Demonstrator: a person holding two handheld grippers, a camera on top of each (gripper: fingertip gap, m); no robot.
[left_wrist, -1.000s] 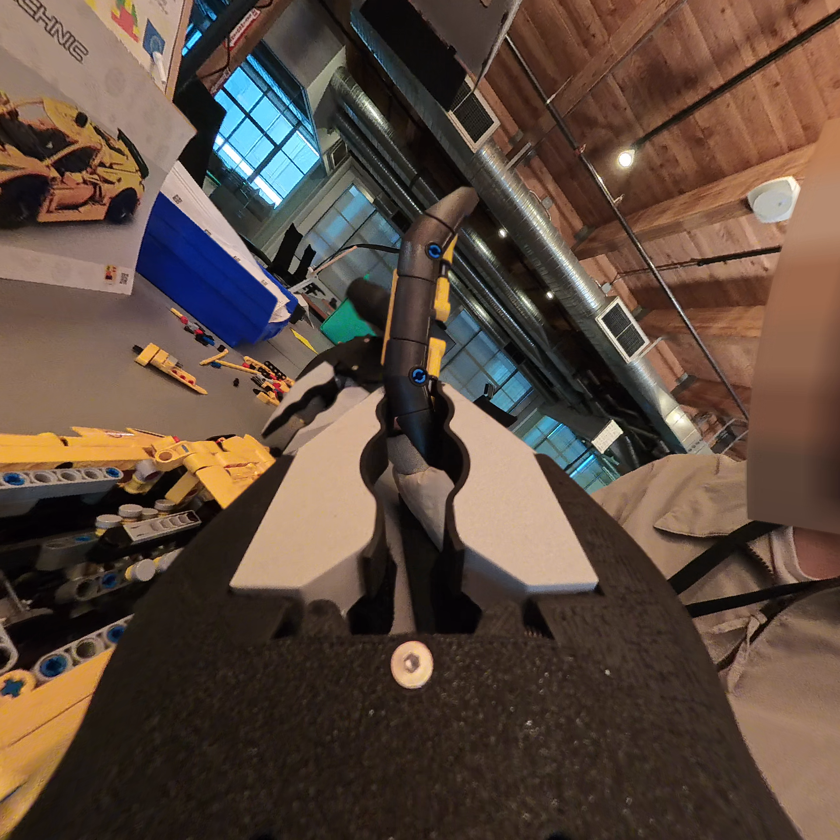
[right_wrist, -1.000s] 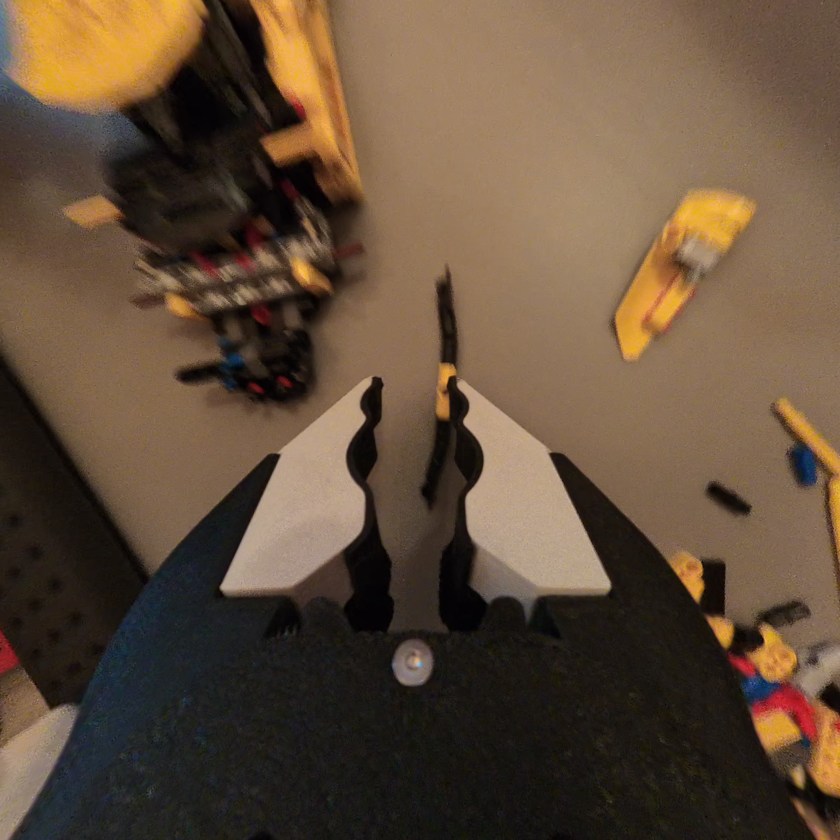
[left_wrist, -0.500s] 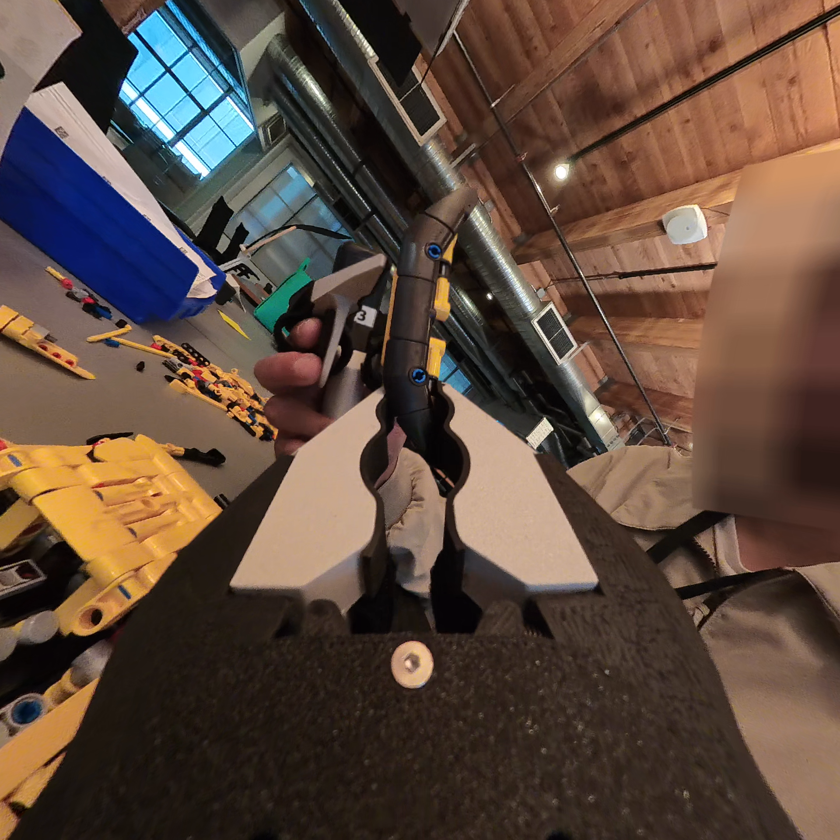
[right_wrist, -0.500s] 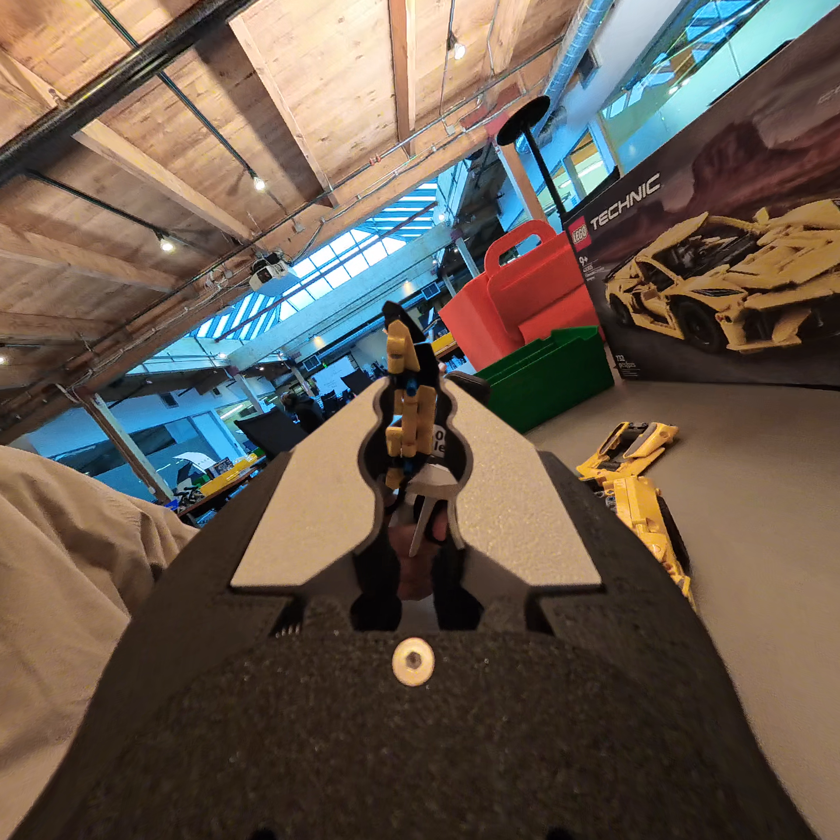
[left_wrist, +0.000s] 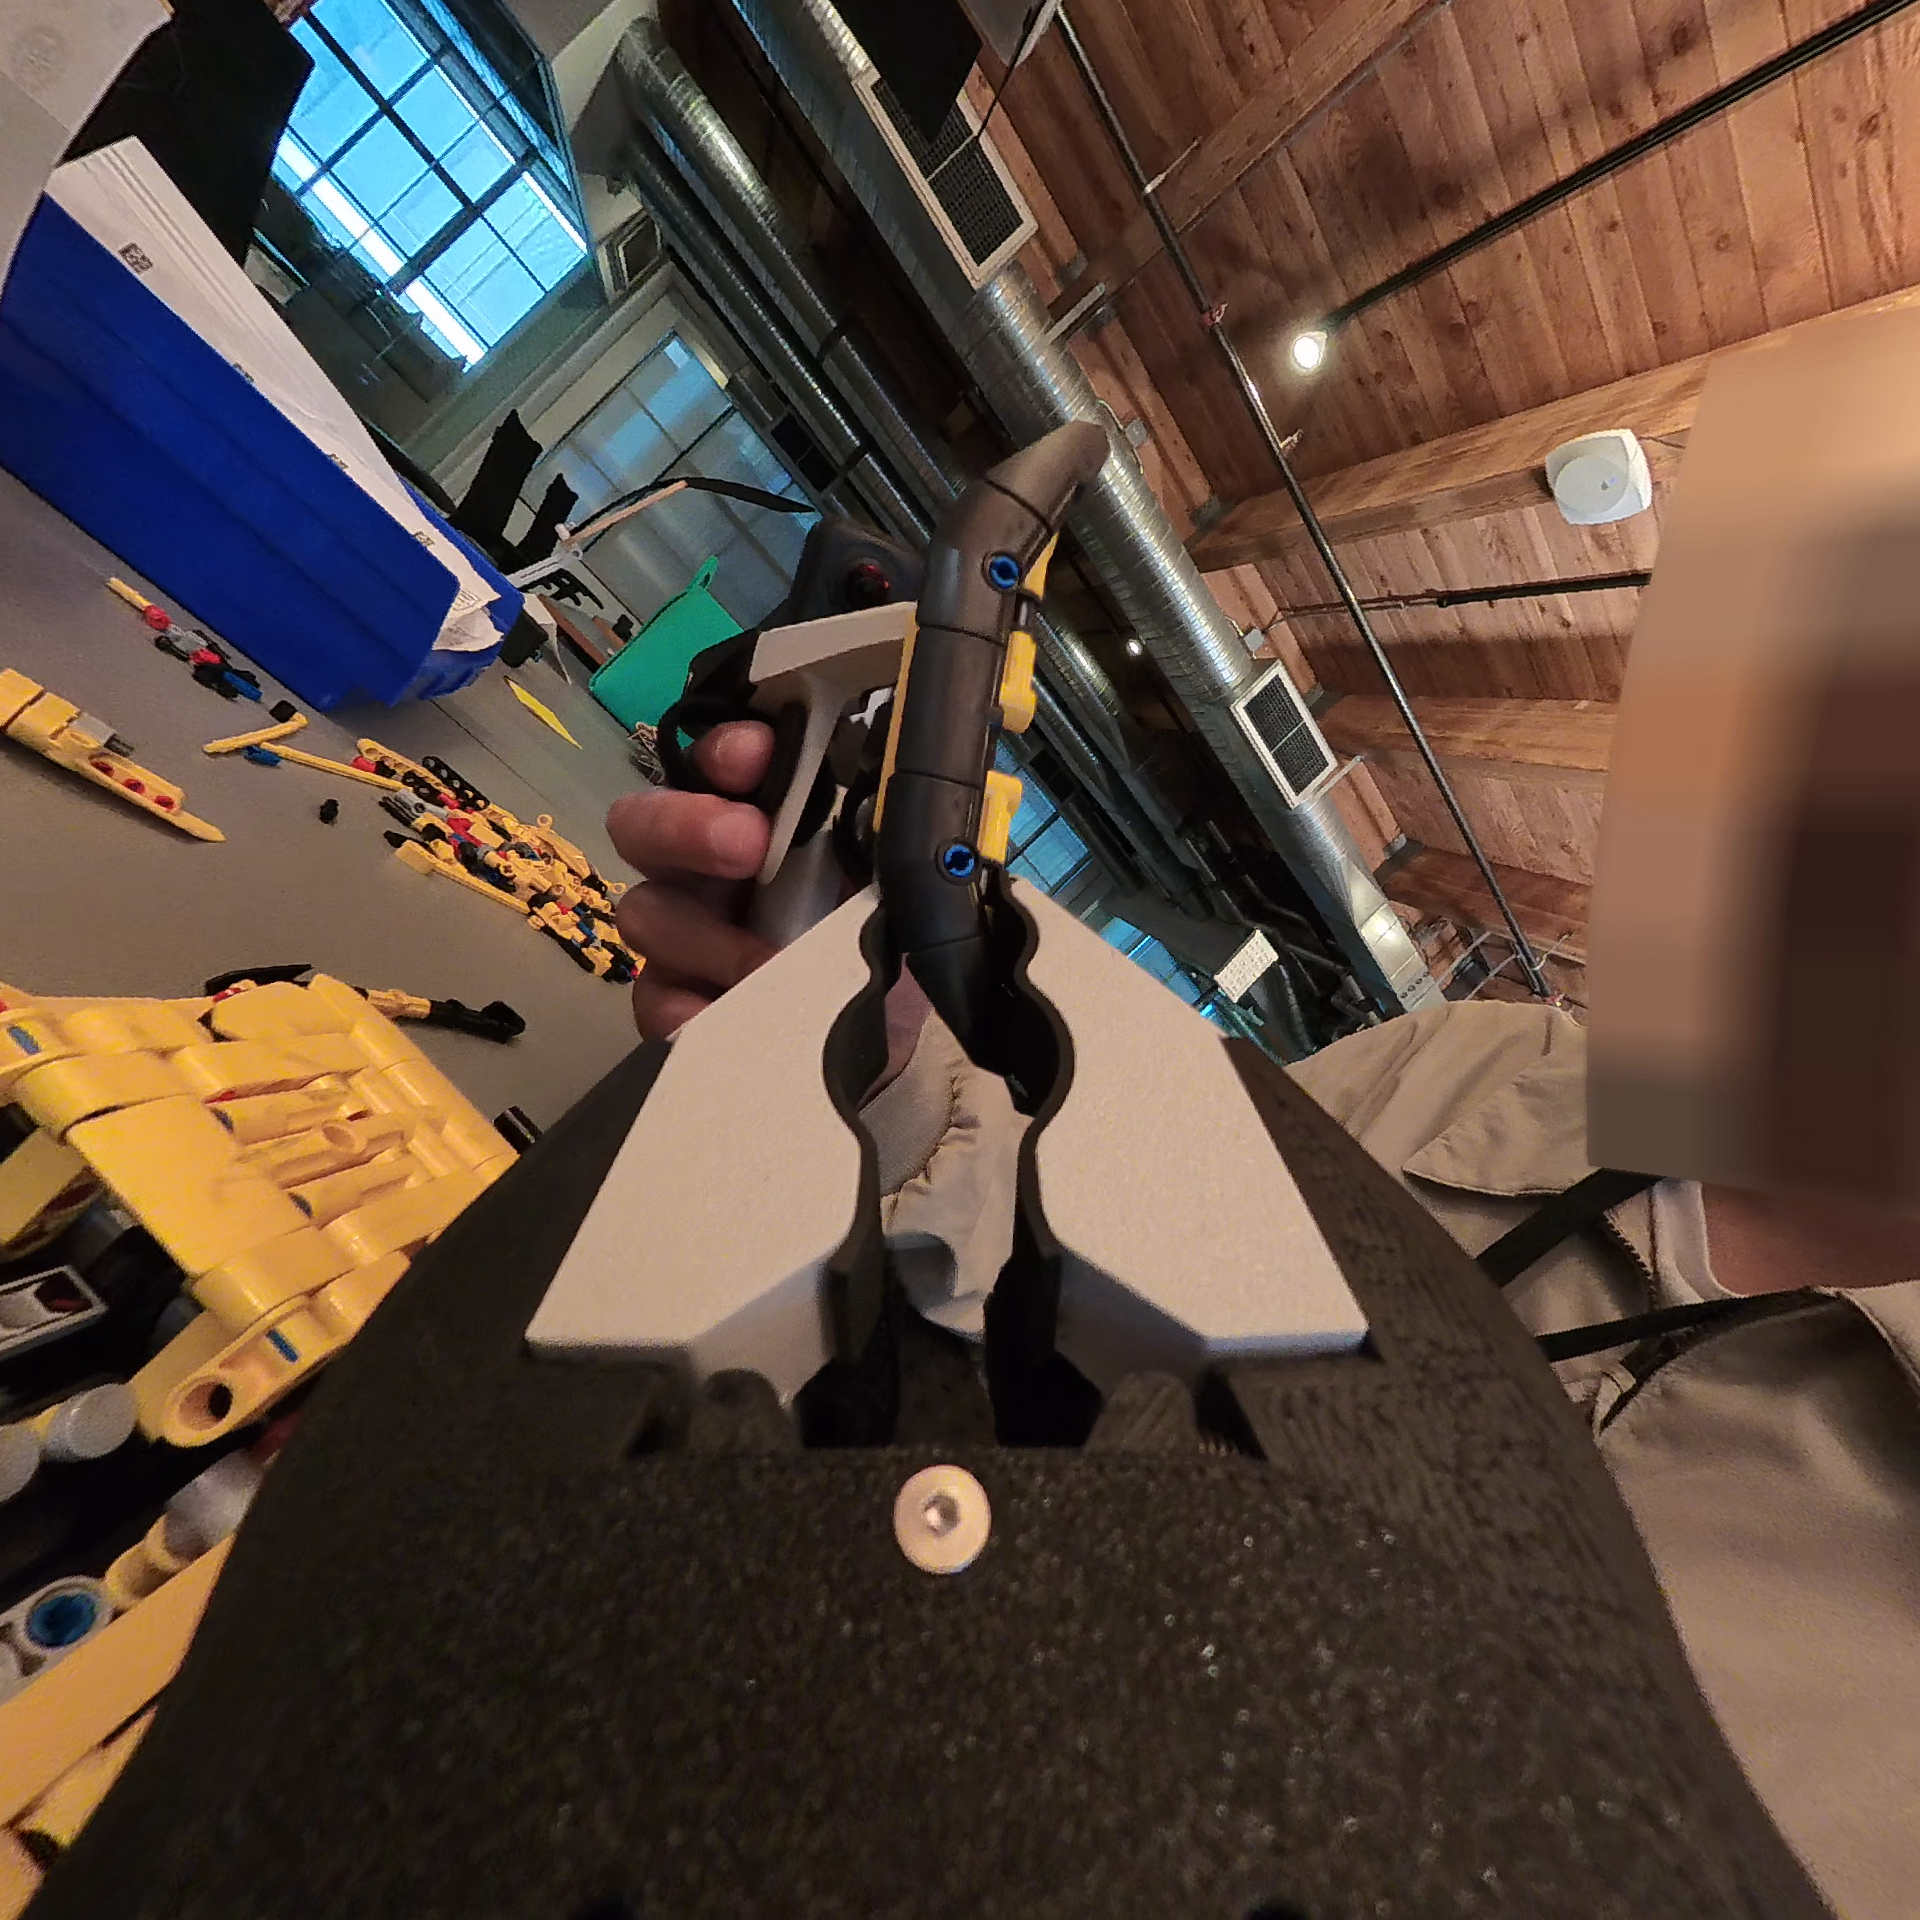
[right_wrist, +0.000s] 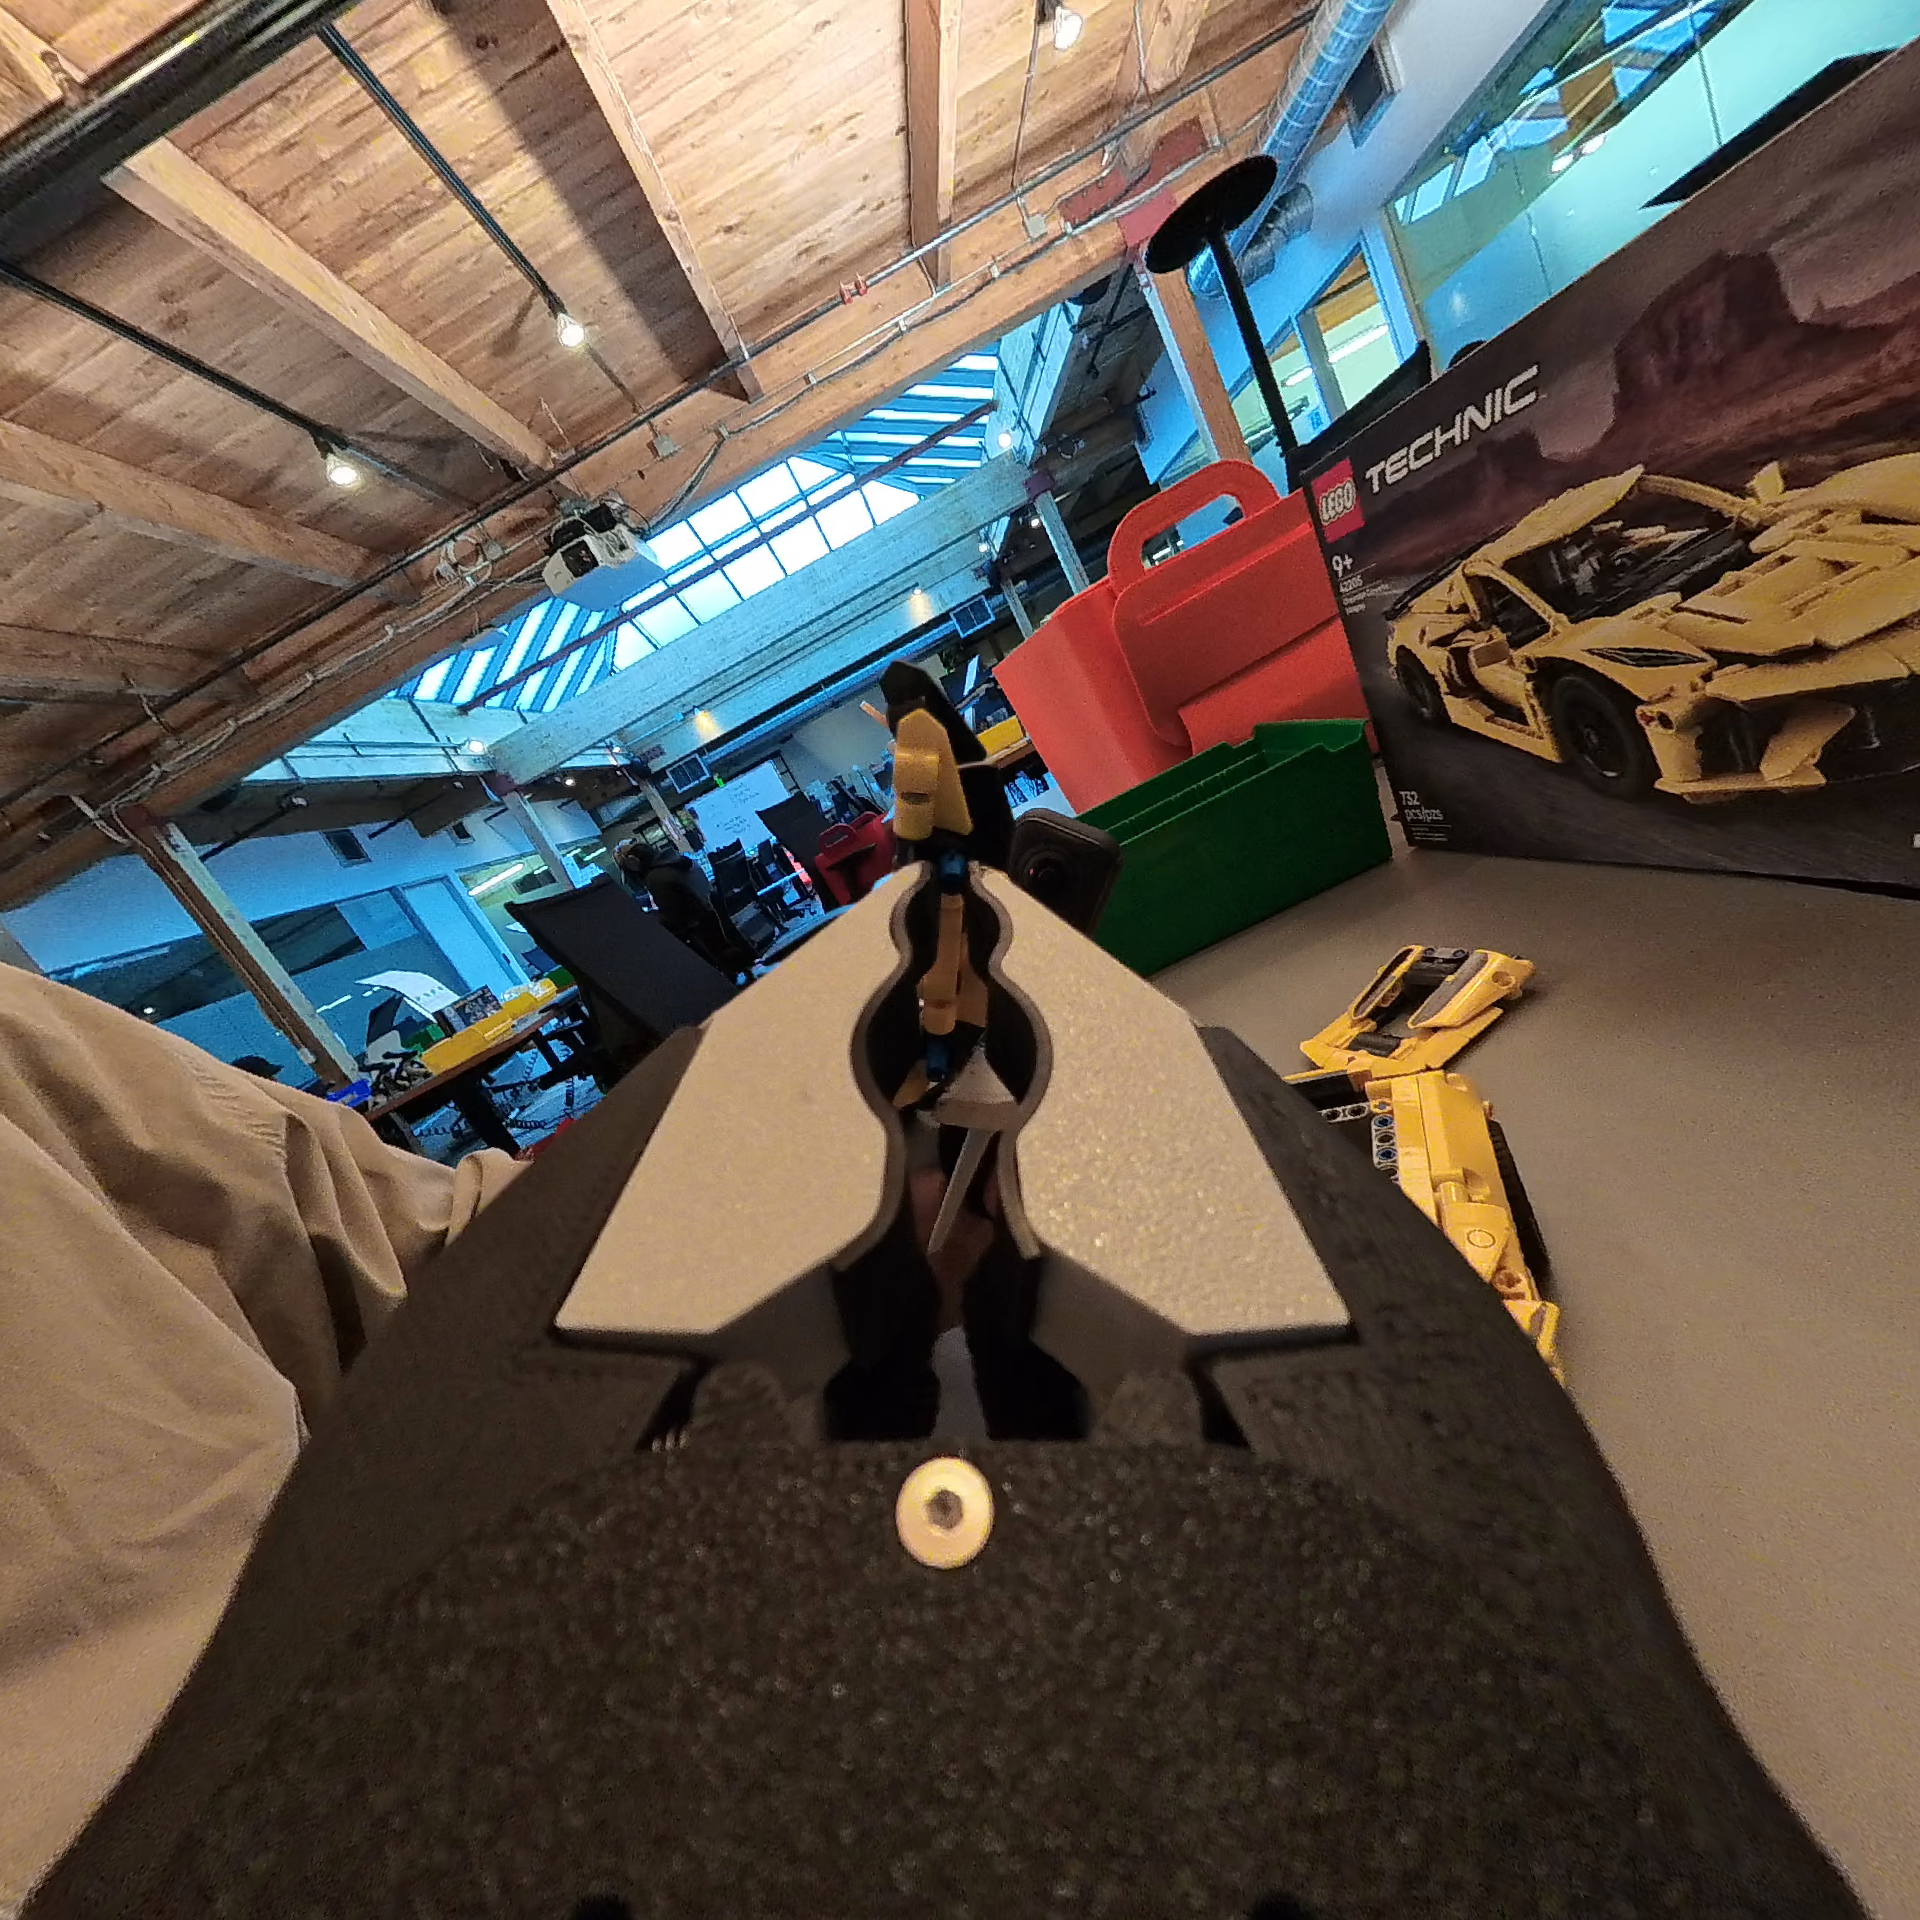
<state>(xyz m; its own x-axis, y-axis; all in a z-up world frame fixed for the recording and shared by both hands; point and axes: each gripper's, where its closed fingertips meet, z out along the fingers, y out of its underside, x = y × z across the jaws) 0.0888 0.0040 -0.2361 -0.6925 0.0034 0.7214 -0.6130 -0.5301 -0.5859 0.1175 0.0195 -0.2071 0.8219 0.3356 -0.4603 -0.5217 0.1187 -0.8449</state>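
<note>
My left gripper (left_wrist: 948, 914) points up and is shut on the lower end of a curved black brick strip (left_wrist: 951, 727) with yellow clips and blue pins. The strip stands upright above the fingertips. Just behind it are the other gripper's white handle (left_wrist: 810, 665) and the hand (left_wrist: 686, 831) that holds it. My right gripper (right_wrist: 948, 883) also points up and is shut on a thin yellow and black brick strip (right_wrist: 925, 779), seen edge-on. The left gripper's camera lens (right_wrist: 1060, 862) shows right behind it. Both are held above the grey table (right_wrist: 1714, 1195).
A partly built yellow car model (left_wrist: 208, 1143) lies at the left, with loose yellow, black and red parts (left_wrist: 499, 862) and a blue bin (left_wrist: 208, 520) beyond. A yellow sub-assembly (right_wrist: 1434, 1101), green bin (right_wrist: 1247, 831), red carrier (right_wrist: 1195, 644) and picture box (right_wrist: 1662, 623) stand at right. My right fingertips sit around 4 centimetres from my left ones. Both grippers' tips are roughly 20 centimetres from the yellow sub-assembly (right_wrist: 1434, 1101).
One second ago my right gripper was open over a black and yellow strip on the table; it has since shut on it and lifted it upright. The two grippers have come closer together.
</note>
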